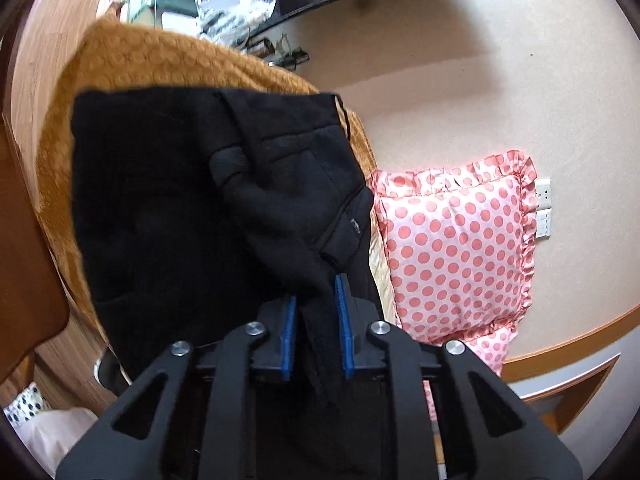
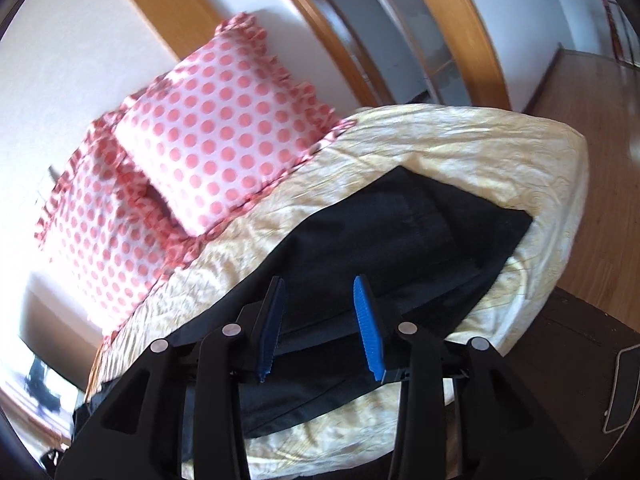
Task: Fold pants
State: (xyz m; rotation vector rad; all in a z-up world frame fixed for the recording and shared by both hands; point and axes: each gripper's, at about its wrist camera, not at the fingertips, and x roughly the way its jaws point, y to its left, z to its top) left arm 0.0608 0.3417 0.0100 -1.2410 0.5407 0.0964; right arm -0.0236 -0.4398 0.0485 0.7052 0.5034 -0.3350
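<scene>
The left gripper [image 1: 316,320] is matte black plastic, built from angled struts with triangular cut-outs on the outer arms. Four round silver screw heads sit at the linkage joints, two on each side. Its fingers [image 1: 343,320] carry narrow blue pads set in black blocks.

The right gripper [image 2: 320,320] has the same black frame, the same cut-outs and four silver screws. Its fingers [image 2: 368,328] bear blue pads with fine ribbing; the right one looks bright blue, the left one darker in shadow.
</scene>
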